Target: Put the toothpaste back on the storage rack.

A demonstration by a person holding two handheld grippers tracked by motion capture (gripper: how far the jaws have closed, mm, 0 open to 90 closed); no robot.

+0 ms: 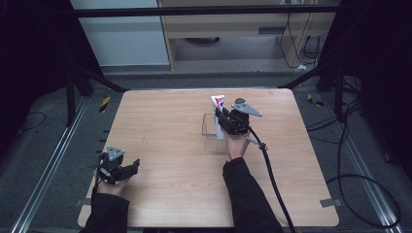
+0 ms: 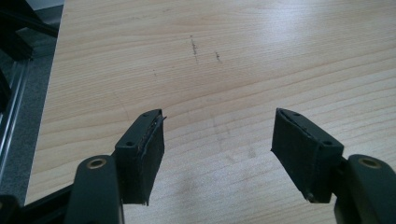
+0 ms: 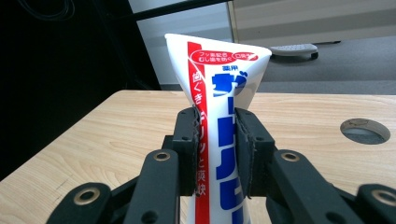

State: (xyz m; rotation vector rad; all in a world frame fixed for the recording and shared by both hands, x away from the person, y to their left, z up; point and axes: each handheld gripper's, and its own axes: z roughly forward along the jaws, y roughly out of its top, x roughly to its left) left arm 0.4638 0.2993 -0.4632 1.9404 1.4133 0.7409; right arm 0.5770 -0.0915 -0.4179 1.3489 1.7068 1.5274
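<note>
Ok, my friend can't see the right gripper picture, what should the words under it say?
The right gripper squeezes a white toothpaste tube with red and blue writing, held upright above a wooden table.

Wooden table [image 1: 165, 145], grey floor [image 1: 43, 145] – black frame bar [image 1: 194, 10]

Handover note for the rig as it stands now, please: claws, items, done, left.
Right claw: shut on the toothpaste tube, held upright, crimped end up, over the clear container near the table's far middle.
Left claw: open, nothing between its jaws, low over bare wood at the near left.
Done: tube gripped.
Left: probably set the tube into the container and release; whether its lower end is already inside, I cannot tell.
</note>
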